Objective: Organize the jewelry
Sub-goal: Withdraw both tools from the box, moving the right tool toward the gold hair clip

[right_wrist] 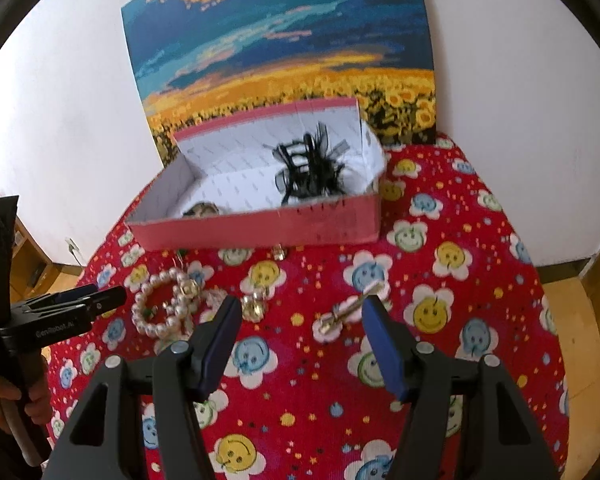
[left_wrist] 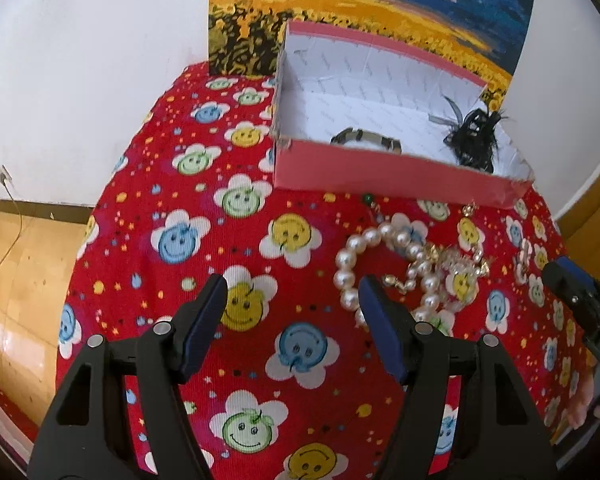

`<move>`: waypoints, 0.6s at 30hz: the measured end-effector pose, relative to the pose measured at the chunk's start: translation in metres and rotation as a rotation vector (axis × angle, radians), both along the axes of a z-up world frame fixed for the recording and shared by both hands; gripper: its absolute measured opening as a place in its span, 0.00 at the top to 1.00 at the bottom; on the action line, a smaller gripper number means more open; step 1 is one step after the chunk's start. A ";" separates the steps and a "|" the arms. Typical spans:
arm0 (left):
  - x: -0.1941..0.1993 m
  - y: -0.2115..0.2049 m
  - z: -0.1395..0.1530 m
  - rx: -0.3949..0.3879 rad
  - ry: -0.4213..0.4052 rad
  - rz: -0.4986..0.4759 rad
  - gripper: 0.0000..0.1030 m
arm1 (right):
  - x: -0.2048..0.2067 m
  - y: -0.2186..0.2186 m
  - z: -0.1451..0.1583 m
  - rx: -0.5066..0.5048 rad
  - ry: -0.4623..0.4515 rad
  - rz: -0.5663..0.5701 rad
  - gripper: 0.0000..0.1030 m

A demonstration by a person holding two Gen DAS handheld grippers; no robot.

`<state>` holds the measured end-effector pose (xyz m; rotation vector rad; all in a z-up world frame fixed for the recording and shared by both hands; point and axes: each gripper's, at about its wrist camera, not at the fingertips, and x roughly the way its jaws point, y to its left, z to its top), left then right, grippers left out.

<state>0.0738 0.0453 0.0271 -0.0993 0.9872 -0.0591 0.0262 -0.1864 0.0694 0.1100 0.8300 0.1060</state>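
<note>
A pink box point(left_wrist: 380, 168) with a white inside stands at the back of the table; it also shows in the right wrist view point(right_wrist: 260, 228). In it lie a black feathery hair piece point(left_wrist: 474, 136) point(right_wrist: 308, 172) and a metal bracelet point(left_wrist: 366, 138). In front of the box lie a pearl bracelet point(left_wrist: 352, 268) point(right_wrist: 160, 308), gold pieces point(left_wrist: 456, 260) point(right_wrist: 254, 306) and a gold hair clip point(right_wrist: 348, 312). My left gripper point(left_wrist: 294, 292) is open and empty, its right finger beside the pearls. My right gripper point(right_wrist: 300, 312) is open and empty, just short of the clip.
A red tablecloth point(left_wrist: 220, 240) with smiley flowers covers the round table. A sunflower painting point(right_wrist: 284, 60) leans on the white wall behind the box. Wooden floor point(left_wrist: 16, 280) lies off the table's left edge. The left gripper shows at the left in the right wrist view point(right_wrist: 104, 296).
</note>
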 end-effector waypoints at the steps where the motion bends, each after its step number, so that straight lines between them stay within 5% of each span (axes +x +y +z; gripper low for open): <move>1: -0.001 0.000 -0.002 0.000 0.002 0.001 0.36 | 0.000 0.000 -0.003 -0.002 0.008 -0.003 0.37; 9: -0.003 0.002 -0.009 -0.004 0.010 -0.004 0.36 | 0.008 -0.006 -0.020 -0.014 0.046 -0.043 0.38; 18: -0.004 0.005 -0.011 -0.016 0.013 -0.002 0.36 | 0.023 -0.009 -0.037 -0.035 0.084 -0.091 0.53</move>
